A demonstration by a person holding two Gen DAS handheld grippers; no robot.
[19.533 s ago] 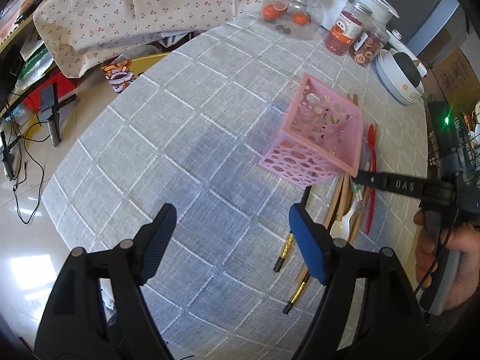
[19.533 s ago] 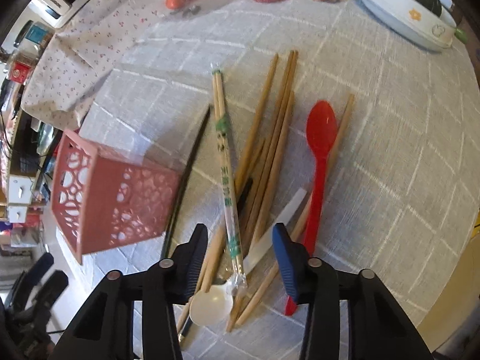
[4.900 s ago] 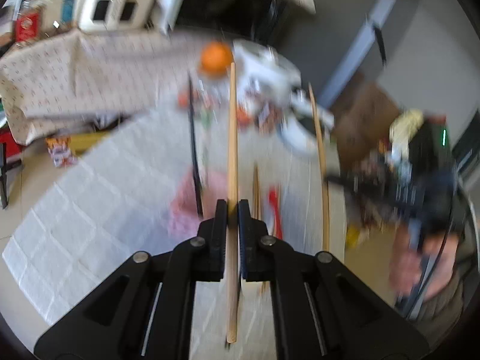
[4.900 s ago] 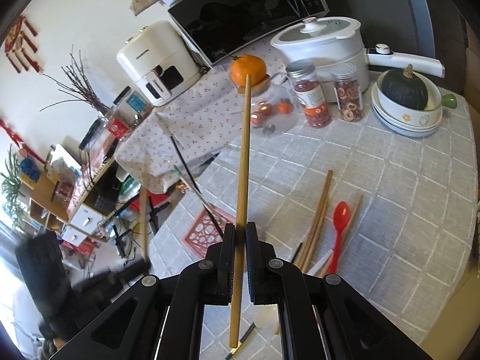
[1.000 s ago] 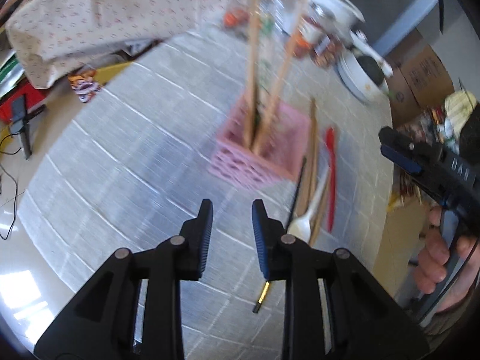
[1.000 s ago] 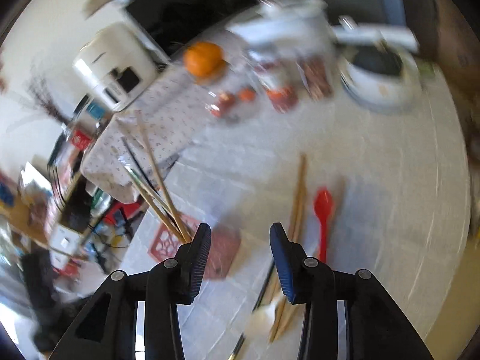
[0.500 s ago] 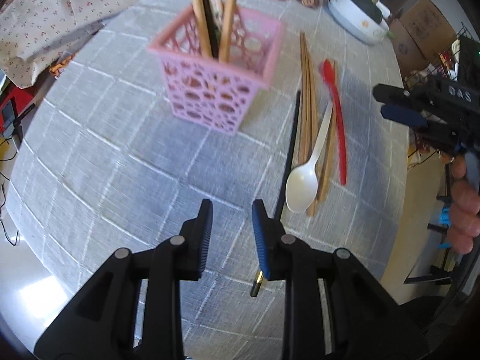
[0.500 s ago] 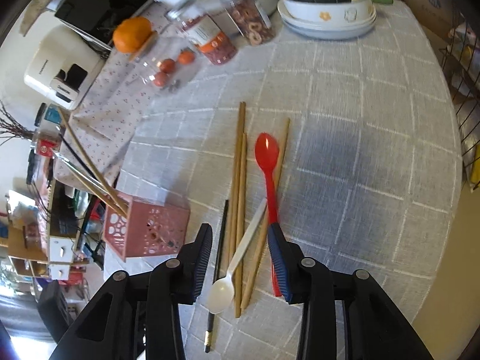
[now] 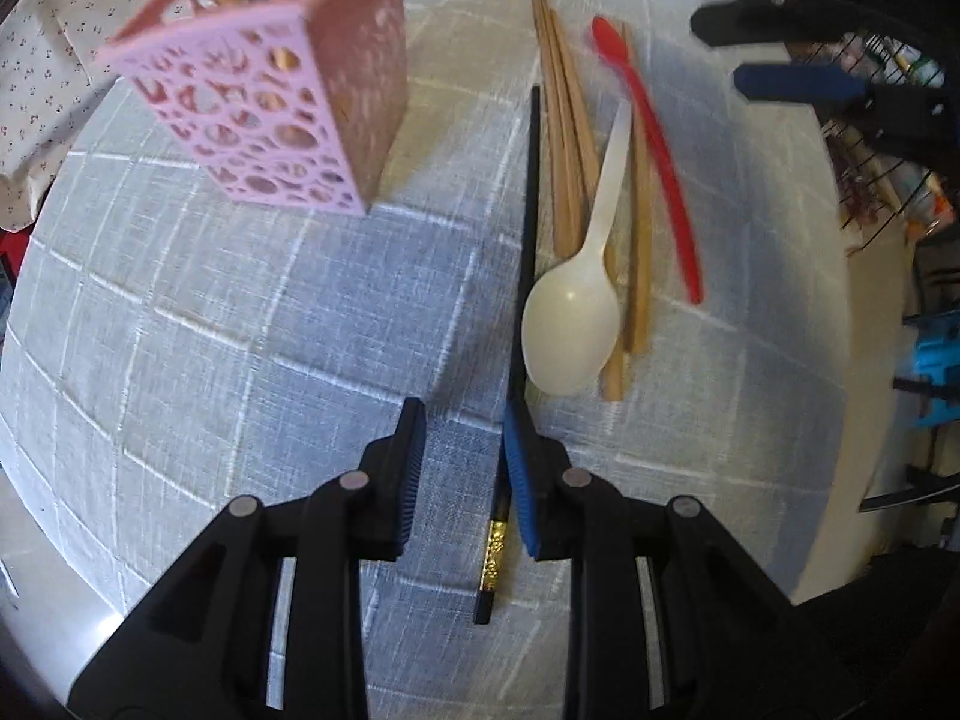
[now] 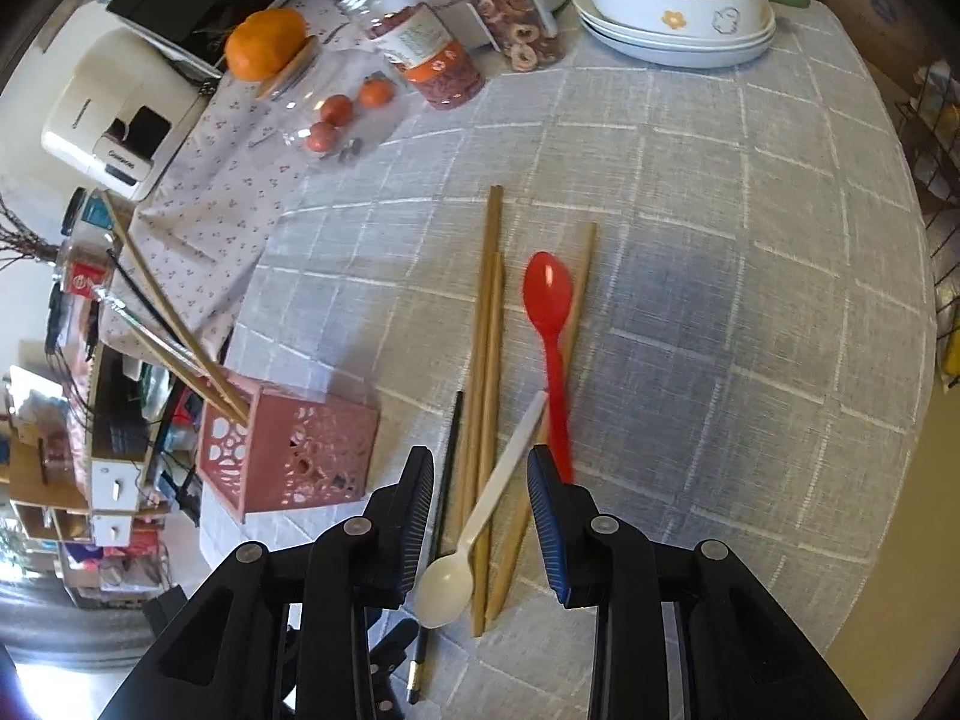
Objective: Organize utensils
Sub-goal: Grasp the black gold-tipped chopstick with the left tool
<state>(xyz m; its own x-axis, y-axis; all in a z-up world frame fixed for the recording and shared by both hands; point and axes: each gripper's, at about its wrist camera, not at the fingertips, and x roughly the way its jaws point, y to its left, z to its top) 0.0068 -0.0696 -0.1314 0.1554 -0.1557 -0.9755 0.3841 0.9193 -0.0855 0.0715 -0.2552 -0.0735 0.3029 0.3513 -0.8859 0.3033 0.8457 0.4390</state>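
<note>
A pink perforated basket [image 9: 270, 114] [image 10: 288, 462] stands on the grey checked cloth with several chopsticks [image 10: 174, 336] upright in it. To its right lie a black chopstick [image 9: 525, 228], wooden chopsticks [image 9: 564, 138] [image 10: 486, 330], a white spoon [image 9: 570, 336] [image 10: 447, 591] and a red spoon [image 9: 654, 144] [image 10: 549, 306]. My left gripper [image 9: 462, 468] hangs open low over the black chopstick's gold-tipped end, which runs along its right finger. My right gripper [image 10: 480, 510] [image 9: 750, 54] is open above the white spoon's handle and the wooden chopsticks, gripping nothing.
At the table's far side stand a stack of white bowls [image 10: 678, 24] holding a dark squash, food jars [image 10: 432, 54] and an orange [image 10: 264, 48] on a glass jar. The table's rounded edge [image 10: 900, 480] runs close on the right.
My left gripper has dropped closer to the cloth, toward the black chopstick and white spoon. My right gripper has sunk over the loose utensils and its jaws have narrowed a little.
</note>
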